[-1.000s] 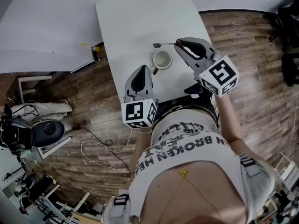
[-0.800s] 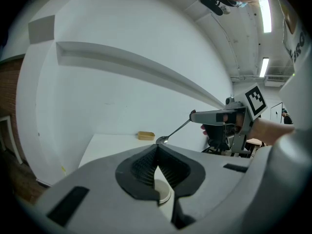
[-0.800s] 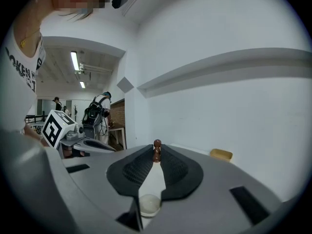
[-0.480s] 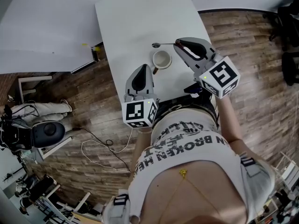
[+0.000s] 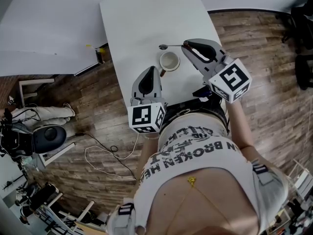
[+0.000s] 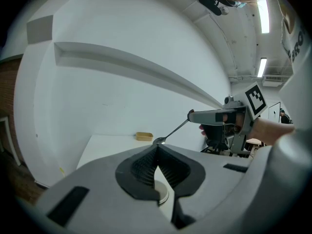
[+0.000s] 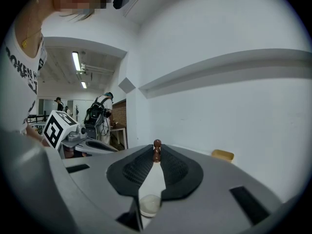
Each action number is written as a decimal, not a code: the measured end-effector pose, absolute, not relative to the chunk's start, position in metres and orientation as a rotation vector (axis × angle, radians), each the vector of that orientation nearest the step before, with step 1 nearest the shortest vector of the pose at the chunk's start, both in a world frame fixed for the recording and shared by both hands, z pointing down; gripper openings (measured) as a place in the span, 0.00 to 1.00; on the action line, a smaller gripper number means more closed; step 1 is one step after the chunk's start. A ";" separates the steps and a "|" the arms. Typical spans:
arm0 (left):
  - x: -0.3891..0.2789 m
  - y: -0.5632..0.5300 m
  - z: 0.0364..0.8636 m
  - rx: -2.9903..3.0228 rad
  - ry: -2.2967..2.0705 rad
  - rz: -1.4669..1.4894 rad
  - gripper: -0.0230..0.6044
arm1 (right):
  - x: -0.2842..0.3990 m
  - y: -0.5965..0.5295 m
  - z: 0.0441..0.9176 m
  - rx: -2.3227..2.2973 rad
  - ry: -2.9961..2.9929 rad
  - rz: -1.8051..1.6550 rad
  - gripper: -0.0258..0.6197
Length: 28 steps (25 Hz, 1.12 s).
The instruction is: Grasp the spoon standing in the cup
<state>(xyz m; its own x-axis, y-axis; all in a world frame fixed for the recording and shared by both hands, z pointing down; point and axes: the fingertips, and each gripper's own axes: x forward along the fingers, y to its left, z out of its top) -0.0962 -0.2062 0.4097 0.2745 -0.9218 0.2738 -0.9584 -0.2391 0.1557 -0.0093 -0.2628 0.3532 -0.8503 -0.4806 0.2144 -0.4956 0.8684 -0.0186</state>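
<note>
The spoon [image 5: 163, 47] is pinched only by its brown handle end in the right claw [image 5: 186, 45], whose jaws have closed nearly together on it. So slight a hold could let it pivot or slip and drop onto the counter [image 5: 137, 23]. It juts from the claw tips toward 9 o'clock, above the counter at the cup's [image 5: 169, 62] 12 o'clock. The left claw [image 5: 150, 72], closed and empty, sits at the cup's 8 o'clock.

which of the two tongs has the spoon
The right tongs: they pinch the brown handle end of the spoon. The left tongs are shut on nothing, near the cup.
</note>
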 end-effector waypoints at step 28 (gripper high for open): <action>-0.094 -0.197 0.414 2.243 -1.728 0.186 0.03 | -0.006 -0.256 0.361 0.733 -2.806 0.122 0.11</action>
